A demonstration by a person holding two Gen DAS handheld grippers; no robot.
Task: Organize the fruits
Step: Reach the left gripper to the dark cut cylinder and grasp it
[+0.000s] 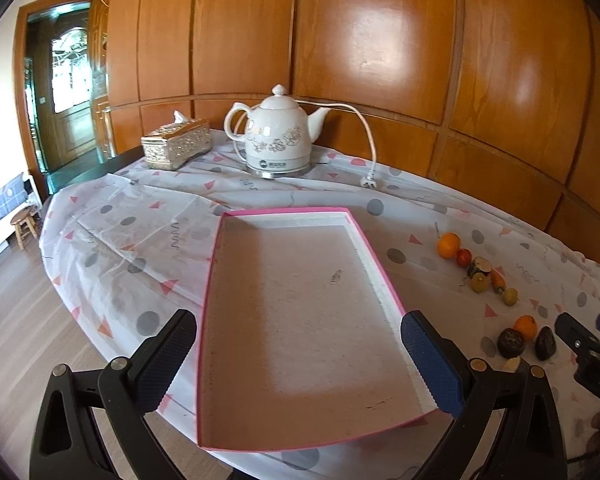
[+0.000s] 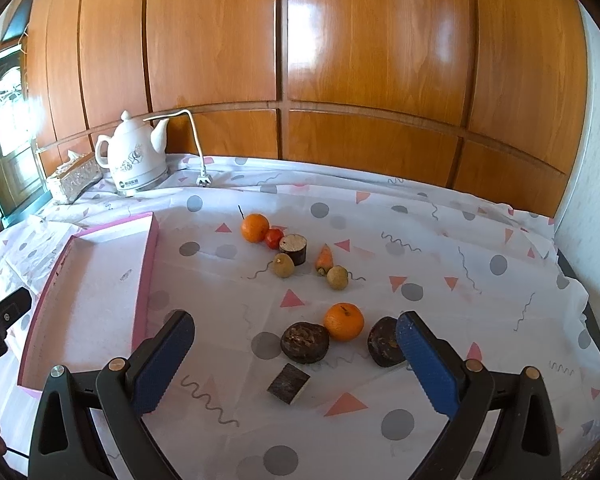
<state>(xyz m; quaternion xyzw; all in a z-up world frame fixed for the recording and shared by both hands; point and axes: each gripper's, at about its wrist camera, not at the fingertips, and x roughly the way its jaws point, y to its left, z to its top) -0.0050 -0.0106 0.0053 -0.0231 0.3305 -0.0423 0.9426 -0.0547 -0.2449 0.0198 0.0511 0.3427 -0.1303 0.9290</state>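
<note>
A pink-rimmed shallow tray [image 1: 284, 213] [image 2: 150, 248] lies empty on the patterned tablecloth. My left gripper [image 1: 298, 354] hovers open over its near end, holding nothing. To the tray's right lie the fruits: an orange [image 2: 255, 227], a small red fruit [image 2: 274, 238], a cut log-like piece [image 2: 293, 249], a small carrot [image 2: 324, 258], two yellow-green fruits [image 2: 283, 265] [image 2: 337, 277], a second orange [image 2: 343, 321], two dark round pieces [image 2: 304, 342] [image 2: 382, 342] and a dark cut block [image 2: 288, 383]. My right gripper [image 2: 294, 356] is open just above the near group.
A white ceramic kettle [image 1: 278, 136] with its cord and plug [image 1: 370, 182] stands at the back, next to a gold tissue box [image 1: 176, 143]. Wood panelling runs behind the table. The table edge drops to the floor on the left, where a stool [image 1: 24, 224] stands.
</note>
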